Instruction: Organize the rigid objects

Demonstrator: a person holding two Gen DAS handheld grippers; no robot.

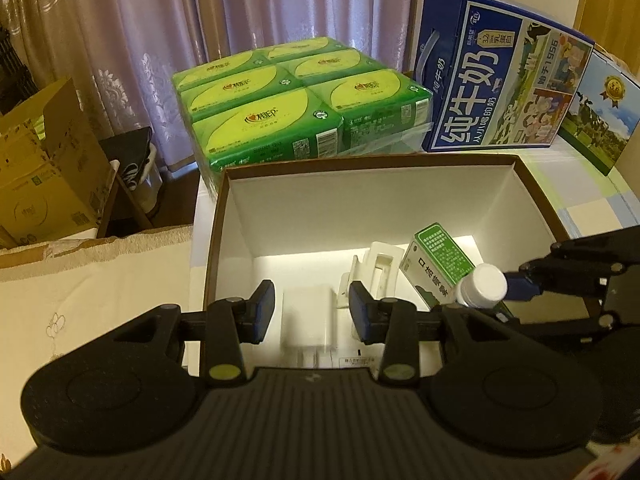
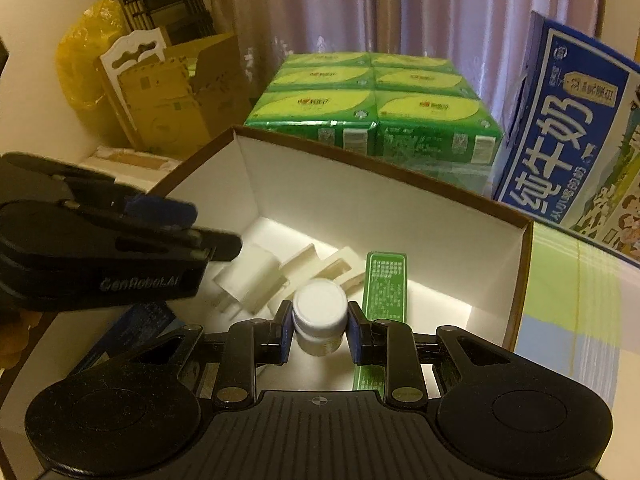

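An open box (image 1: 536, 196) with a brown rim and white inside holds a white charger (image 1: 308, 320), a white plastic insert (image 1: 374, 272) and a green-and-white medicine carton (image 1: 436, 264). My left gripper (image 1: 312, 312) is open over the box, its fingers either side of the charger and apart from it. My right gripper (image 2: 318, 330) is shut on a small white-capped bottle (image 2: 320, 320) and holds it inside the box (image 2: 520, 280), beside the carton (image 2: 384, 288). The bottle also shows in the left wrist view (image 1: 482, 286). The left gripper also shows in the right wrist view (image 2: 192, 224).
Behind the box stand a wrapped pack of green tissue packets (image 1: 304, 100) and a blue milk carton case (image 1: 492, 76). Cardboard boxes (image 1: 44, 164) sit at the far left. A checked cloth (image 2: 576, 300) covers the table to the right. Curtains hang behind.
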